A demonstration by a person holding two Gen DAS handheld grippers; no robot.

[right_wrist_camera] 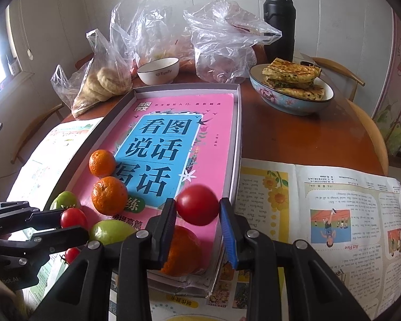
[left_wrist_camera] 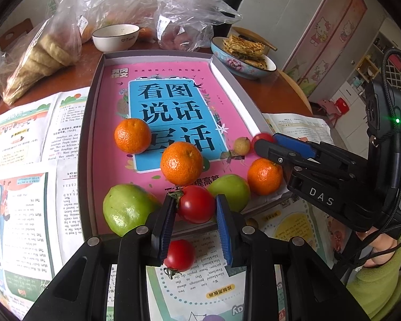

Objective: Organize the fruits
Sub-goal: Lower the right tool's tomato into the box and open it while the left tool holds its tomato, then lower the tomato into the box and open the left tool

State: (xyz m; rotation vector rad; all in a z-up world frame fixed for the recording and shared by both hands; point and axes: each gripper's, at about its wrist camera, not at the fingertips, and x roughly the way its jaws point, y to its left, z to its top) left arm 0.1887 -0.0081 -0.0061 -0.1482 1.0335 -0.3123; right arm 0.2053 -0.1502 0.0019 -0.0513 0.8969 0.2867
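A grey tray [left_wrist_camera: 91, 123] lined with a pink book holds three oranges [left_wrist_camera: 132, 136], two green fruits [left_wrist_camera: 127, 208] and a small yellowish fruit [left_wrist_camera: 242, 145]. My left gripper [left_wrist_camera: 195, 198] is shut on a red tomato [left_wrist_camera: 197, 210] just above the tray's near edge. A second tomato [left_wrist_camera: 179, 255] lies on the newspaper below it. My right gripper [right_wrist_camera: 196, 202] is shut on a larger red tomato [right_wrist_camera: 197, 208] over the tray's near right corner, above an orange [right_wrist_camera: 183, 251]. The right wrist view shows the left gripper [right_wrist_camera: 73, 223] with its tomato [right_wrist_camera: 73, 216] at the left.
Newspapers [right_wrist_camera: 320, 200] cover the wooden table on both sides of the tray. Behind it stand plastic bags of food [right_wrist_camera: 104, 80], a white bowl [right_wrist_camera: 159, 72], a patterned bowl of flatbread [right_wrist_camera: 291, 91] and a black flask [right_wrist_camera: 279, 24]. A person's green sleeve [left_wrist_camera: 377, 281] is at the lower right.
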